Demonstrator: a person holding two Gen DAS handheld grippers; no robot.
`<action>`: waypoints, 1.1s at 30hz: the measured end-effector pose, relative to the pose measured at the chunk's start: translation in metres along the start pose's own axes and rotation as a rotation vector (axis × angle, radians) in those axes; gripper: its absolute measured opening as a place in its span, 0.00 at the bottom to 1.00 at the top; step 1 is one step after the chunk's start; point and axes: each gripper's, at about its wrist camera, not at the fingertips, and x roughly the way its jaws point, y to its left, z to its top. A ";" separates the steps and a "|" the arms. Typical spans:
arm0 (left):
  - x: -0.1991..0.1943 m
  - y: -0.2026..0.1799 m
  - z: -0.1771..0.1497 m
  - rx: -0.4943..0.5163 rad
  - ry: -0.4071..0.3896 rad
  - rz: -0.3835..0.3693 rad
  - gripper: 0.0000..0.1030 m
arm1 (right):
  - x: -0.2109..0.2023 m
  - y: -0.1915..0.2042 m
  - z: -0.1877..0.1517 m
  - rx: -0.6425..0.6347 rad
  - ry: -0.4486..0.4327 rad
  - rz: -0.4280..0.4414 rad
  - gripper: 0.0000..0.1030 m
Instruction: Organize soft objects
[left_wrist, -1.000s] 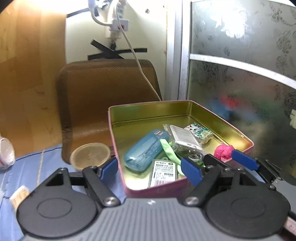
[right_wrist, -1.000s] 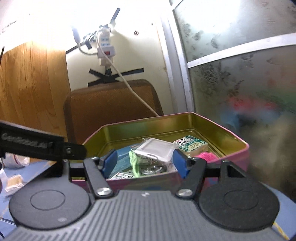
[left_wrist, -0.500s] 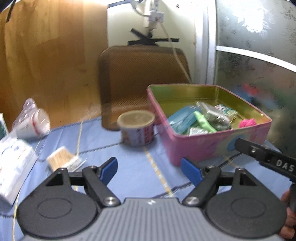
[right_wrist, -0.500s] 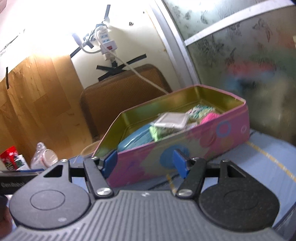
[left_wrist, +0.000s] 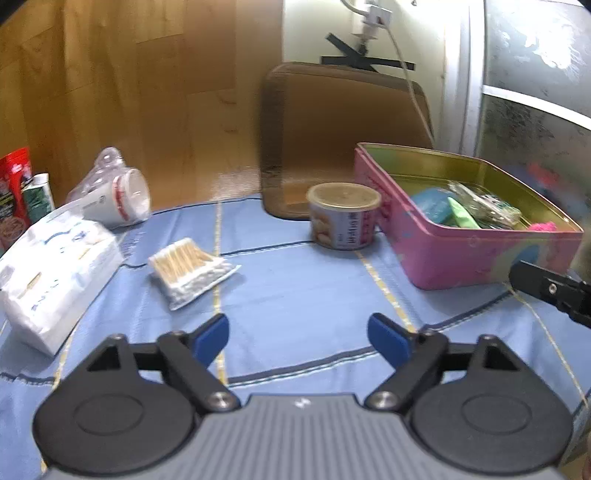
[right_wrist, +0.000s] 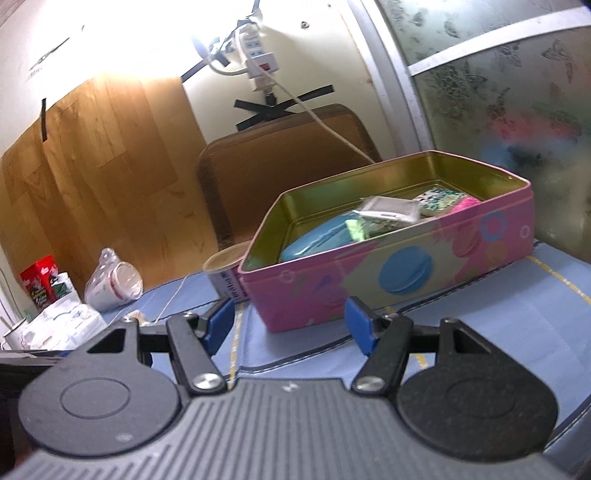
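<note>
A pink tin box (left_wrist: 461, 254) (right_wrist: 388, 273) stands on the blue cloth, holding a blue case (right_wrist: 314, 238), a green strip, a clear pouch and a pink fluffy thing (left_wrist: 543, 226). A bag of cotton swabs (left_wrist: 190, 269) and a white tissue pack (left_wrist: 48, 280) lie to the left. My left gripper (left_wrist: 297, 338) hovers over the cloth, jaws opening, nothing between them. My right gripper (right_wrist: 290, 325) is open and empty just in front of the tin. One finger of the right gripper (left_wrist: 550, 291) shows at the left wrist view's right edge.
A small lidded can (left_wrist: 343, 216) stands against the tin's left side. A bagged paper cup (left_wrist: 114, 197) lies at the back left, next to red and green packs (left_wrist: 16, 184). A brown cushion (left_wrist: 343, 136) leans on the wall, a power strip (right_wrist: 258, 59) above it.
The left gripper drew back from above the tin and swung left, bringing the swabs and tissue pack into view; its jaws widened. The right gripper backed away from the tin and dropped slightly.
</note>
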 end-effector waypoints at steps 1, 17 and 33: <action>0.000 0.003 -0.001 -0.002 -0.002 0.008 0.85 | 0.001 0.002 -0.001 -0.005 0.003 0.003 0.66; 0.014 0.042 -0.012 -0.064 0.024 0.064 0.85 | 0.015 0.030 -0.010 -0.075 0.061 0.029 0.66; 0.028 0.091 -0.022 -0.141 0.052 0.156 0.87 | 0.034 0.061 -0.024 -0.151 0.137 0.068 0.66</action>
